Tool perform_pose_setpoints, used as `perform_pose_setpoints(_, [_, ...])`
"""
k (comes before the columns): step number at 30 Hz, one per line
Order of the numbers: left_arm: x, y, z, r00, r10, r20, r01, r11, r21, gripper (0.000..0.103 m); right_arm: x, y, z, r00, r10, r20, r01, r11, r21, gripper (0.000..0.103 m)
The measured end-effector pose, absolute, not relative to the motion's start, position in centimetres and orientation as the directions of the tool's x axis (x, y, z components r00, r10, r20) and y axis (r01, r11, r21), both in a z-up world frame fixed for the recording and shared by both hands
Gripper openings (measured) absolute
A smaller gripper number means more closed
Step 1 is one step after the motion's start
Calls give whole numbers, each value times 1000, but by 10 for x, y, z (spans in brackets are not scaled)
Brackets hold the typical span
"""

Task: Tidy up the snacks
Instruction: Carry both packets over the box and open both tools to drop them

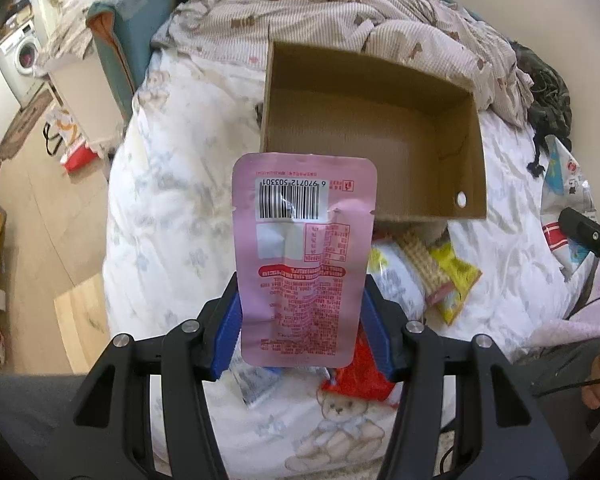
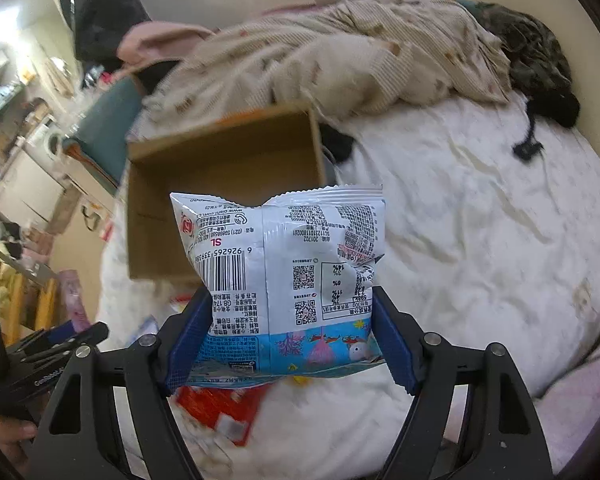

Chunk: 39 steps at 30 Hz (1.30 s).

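Left wrist view — left gripper point(image 1: 300, 316) clamped on pink pouch point(image 1: 304, 256), cardboard box point(image 1: 466, 152) beyond; right gripper point(image 2: 292, 336) clamped on white snack bag point(image 2: 284, 276)

right gripper point(image 2: 292, 324): clamped on the white-blue snack bag point(image 2: 284, 276), held up
cardboard box point(image 2: 224, 176): open, right behind the bag
red packet point(image 2: 220, 408): lying under the bag

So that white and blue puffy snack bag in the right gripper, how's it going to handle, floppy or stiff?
The snack bag looks air-puffed, so probably light and squashy; its sides already dent where the right gripper squeezes it. The glossy film could be slippery. It stands upright above the gripper, so it likely won't flop much.
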<state>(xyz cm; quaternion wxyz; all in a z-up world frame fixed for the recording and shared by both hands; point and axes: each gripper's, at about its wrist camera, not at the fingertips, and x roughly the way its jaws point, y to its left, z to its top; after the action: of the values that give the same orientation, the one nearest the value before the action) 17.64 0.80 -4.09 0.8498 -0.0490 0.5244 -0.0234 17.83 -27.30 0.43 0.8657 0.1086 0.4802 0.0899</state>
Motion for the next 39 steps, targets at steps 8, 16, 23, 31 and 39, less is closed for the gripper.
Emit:
perform_pose_setpoints(8, [224,4,-25,479,-86,-874,-11,995,-104,51,219,-274,-5,532,338,-776,-73,932,356,79])
perform_pose_setpoints(16, [272,-11,-34,479,-80,-874,8,996,-86,51,262,-248,-19,522,350,-778,-122,933,338,79])
perform_pose_setpoints(23, [291,-16,-55,530,-37,-847,43,999,-17,51,287,-221,-52,529,329,-783,-191,944,268,79])
perform_pose_setpoints(31, [304,-18,-71,529,-20,-848,31,1000,-4,51,299,-217,-68,532,306,-789,-193,952,239,79])
perform_pose_setpoints(39, [304,-21,-69,547,-15,-837,34,999,5,53,307,-227,-67,547,329,-770,-162,944,288,81])
